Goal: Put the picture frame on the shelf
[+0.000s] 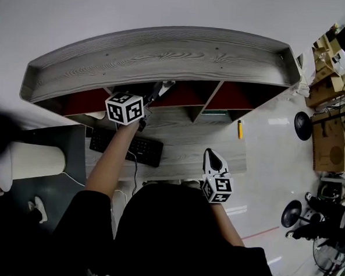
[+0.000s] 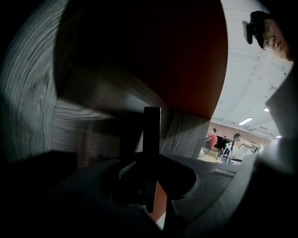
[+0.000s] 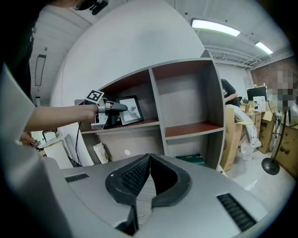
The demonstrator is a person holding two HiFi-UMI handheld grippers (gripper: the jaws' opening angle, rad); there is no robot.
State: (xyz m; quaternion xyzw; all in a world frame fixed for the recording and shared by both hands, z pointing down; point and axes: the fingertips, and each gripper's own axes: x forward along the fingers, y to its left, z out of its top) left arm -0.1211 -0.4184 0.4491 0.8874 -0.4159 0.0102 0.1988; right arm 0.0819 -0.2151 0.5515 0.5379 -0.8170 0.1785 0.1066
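Narrowly, left tongs (image 2: pixel 151 163) pinch picture frame (image 2: pixel 152 125); right tongs (image 3: pixel 149 157) closed.

Nothing legible is showing. White print on the shirt (image 1: pixel 166 239) is running off the bottom edge, too cut off to read. Boxes (image 1: pixel 330 138) right of the shelf (image 1: pixel 160 55) are showing too small to read.
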